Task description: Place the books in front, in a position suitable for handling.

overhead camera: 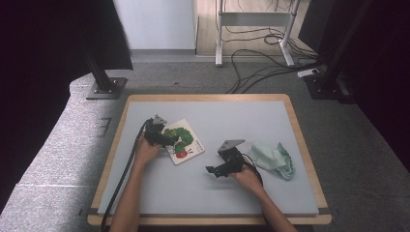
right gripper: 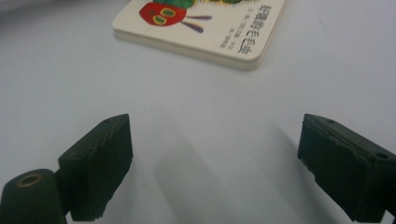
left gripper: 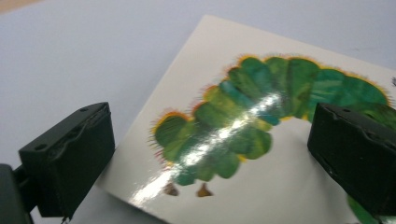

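Hovering over white square caterpillar board book (overhead camera: 183,142) lying flat mid-table, left gripper (overhead camera: 170,140) stood jaws wide, nothing held. Right gripper (overhead camera: 211,170) pointed toward book from just beside, forearm angled in, jaws wide, nothing held.

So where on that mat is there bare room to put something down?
The mat is bare along its far edge, its near edge and the left side. It is crowded mid-mat: the left gripper over the book, the right gripper, then the cloth.
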`<state>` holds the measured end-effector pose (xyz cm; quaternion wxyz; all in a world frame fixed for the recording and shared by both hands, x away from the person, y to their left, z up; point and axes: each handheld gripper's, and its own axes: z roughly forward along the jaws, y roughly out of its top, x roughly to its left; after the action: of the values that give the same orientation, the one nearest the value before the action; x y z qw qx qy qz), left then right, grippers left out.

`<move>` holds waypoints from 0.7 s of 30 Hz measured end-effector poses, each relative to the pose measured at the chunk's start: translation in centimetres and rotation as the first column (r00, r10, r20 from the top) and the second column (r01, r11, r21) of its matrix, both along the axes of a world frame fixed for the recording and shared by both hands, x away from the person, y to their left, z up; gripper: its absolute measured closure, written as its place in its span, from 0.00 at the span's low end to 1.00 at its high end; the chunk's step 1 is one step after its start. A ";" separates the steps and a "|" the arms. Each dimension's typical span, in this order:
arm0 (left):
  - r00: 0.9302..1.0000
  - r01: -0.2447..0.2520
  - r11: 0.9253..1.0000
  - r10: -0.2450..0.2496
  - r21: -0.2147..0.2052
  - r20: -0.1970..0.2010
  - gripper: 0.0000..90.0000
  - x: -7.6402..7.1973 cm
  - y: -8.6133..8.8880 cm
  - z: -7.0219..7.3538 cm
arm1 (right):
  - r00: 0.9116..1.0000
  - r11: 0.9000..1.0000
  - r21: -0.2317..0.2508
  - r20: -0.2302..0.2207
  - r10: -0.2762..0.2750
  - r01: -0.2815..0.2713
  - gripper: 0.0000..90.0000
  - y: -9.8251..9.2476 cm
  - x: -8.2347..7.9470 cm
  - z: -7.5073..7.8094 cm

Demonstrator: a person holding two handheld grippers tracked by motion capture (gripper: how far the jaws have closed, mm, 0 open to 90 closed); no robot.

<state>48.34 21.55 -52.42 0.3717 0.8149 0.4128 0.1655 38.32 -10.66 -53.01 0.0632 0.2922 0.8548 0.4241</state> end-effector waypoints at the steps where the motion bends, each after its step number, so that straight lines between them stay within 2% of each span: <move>1: 1.000 -0.012 1.000 0.011 -0.021 -0.017 0.01 0.2 0.3 0.0 | 1.000 1.000 -0.004 -0.002 0.002 -0.002 0.11 0.0 -0.1 -0.1; 2: 0.999 -0.024 0.998 0.023 -0.053 -0.027 0.02 0.3 0.7 0.0 | 1.000 1.000 -0.007 -0.005 0.003 -0.003 0.11 -0.1 -0.2 -0.2; 4: 0.999 -0.011 0.998 0.009 -0.059 -0.032 0.03 0.4 0.7 0.0 | 1.000 1.000 -0.011 0.000 0.002 -0.002 0.11 -0.1 -0.4 -0.2; 9: 0.999 0.021 1.000 -0.022 -0.015 -0.026 0.02 0.0 0.3 0.0 | 1.000 1.000 -0.010 -0.003 0.008 -0.008 0.11 -0.1 -0.7 -0.2; 21: 0.990 0.094 0.995 -0.088 0.047 -0.112 0.00 -2.0 -1.7 0.7 | 1.000 1.000 -0.006 -0.006 0.012 -0.012 0.11 -0.3 -1.6 -0.2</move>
<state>46.32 19.86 -51.73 0.3342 0.8501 0.3908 0.1139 36.76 -10.94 -53.23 0.0592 0.2881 0.8581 0.4209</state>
